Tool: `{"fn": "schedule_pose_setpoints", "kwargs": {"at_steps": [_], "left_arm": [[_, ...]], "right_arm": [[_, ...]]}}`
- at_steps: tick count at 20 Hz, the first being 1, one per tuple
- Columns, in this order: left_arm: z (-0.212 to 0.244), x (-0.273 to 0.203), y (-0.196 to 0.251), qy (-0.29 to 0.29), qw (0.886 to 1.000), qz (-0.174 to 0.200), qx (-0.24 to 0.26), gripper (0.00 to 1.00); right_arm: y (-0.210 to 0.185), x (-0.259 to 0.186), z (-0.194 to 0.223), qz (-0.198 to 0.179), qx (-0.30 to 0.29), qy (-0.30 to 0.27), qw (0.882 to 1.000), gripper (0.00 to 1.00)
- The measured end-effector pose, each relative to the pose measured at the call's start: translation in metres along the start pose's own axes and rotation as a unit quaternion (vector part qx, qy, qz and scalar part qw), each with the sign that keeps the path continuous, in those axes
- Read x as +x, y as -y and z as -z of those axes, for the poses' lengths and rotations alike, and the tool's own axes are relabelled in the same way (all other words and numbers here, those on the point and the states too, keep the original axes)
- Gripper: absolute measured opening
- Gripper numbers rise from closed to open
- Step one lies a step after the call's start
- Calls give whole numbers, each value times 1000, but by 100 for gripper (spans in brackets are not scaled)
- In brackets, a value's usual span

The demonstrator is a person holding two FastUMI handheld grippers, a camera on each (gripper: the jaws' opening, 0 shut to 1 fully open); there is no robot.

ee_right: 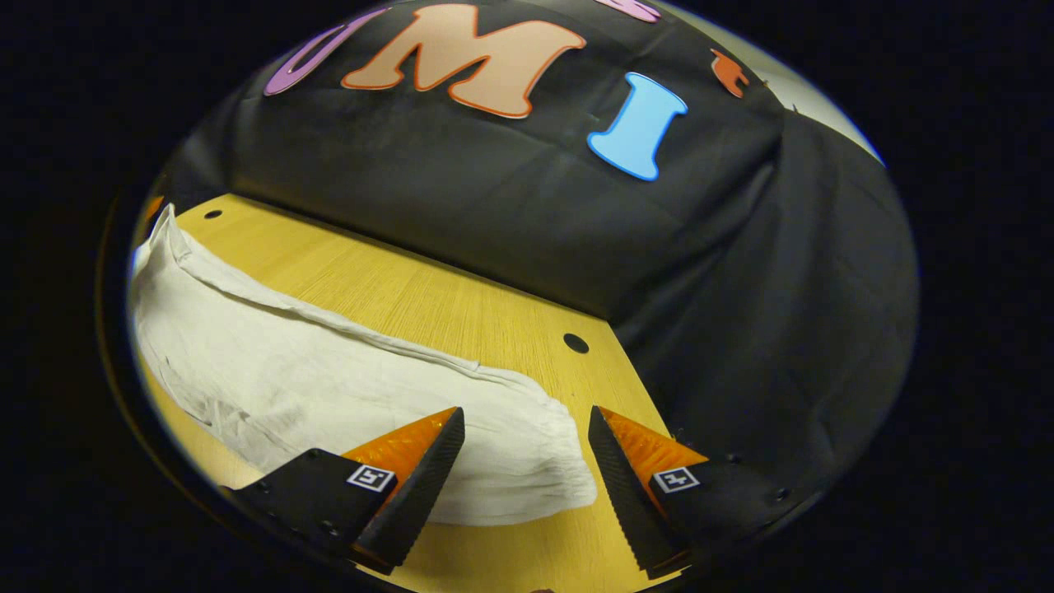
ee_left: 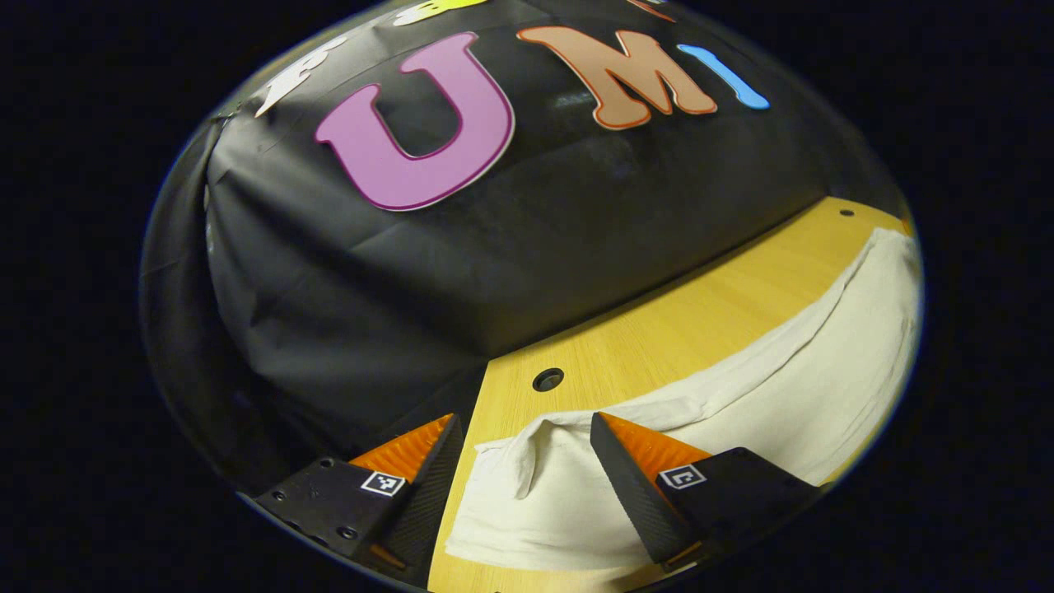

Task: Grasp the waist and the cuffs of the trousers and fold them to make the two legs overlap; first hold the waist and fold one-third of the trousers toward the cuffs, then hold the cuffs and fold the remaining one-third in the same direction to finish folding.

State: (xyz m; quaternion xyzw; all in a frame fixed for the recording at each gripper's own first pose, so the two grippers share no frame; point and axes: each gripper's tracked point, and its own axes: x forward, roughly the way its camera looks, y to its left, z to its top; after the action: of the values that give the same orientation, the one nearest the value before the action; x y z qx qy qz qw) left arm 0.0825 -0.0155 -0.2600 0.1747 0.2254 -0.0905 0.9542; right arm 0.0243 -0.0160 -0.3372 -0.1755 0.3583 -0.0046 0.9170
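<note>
White trousers lie stretched lengthwise on a yellow wooden table. In the left gripper view, their near end has a raised, rumpled fold, and it lies between the fingers of my left gripper, which is open. In the right gripper view the trousers run away to the left. Their gathered, rounded end lies between the fingers of my right gripper, which is also open. Neither gripper is closed on the cloth. Whether any finger touches the fabric I cannot tell.
The table has small round holes near its corners. Its edges run close beside each gripper. The black booth wall stands right behind the table's far edge. A strip of bare wood separates the trousers from that wall.
</note>
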Motion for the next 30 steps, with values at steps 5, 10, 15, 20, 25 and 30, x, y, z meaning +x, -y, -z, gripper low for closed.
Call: {"fn": "schedule_pose_setpoints", "kwargs": {"at_steps": [5,10,15,20,25,30], "left_arm": [[-33,-37,-1,28,998,-3,-54,95],[-61,-60,15,46,996,16,-76,95],[-75,-81,33,53,993,28,-97,96],[-77,-94,36,43,995,23,-81,96],[-75,-105,42,35,997,16,-71,96],[-80,-109,55,31,997,16,-67,96]], "right_arm": [[27,5,41,8,115,-53,992,100],[37,7,78,4,226,-109,968,100],[26,17,101,-10,273,-148,950,99],[16,29,110,-20,346,-180,921,97],[22,37,116,-20,375,-187,908,94],[29,41,120,-43,382,-196,902,41]]}}
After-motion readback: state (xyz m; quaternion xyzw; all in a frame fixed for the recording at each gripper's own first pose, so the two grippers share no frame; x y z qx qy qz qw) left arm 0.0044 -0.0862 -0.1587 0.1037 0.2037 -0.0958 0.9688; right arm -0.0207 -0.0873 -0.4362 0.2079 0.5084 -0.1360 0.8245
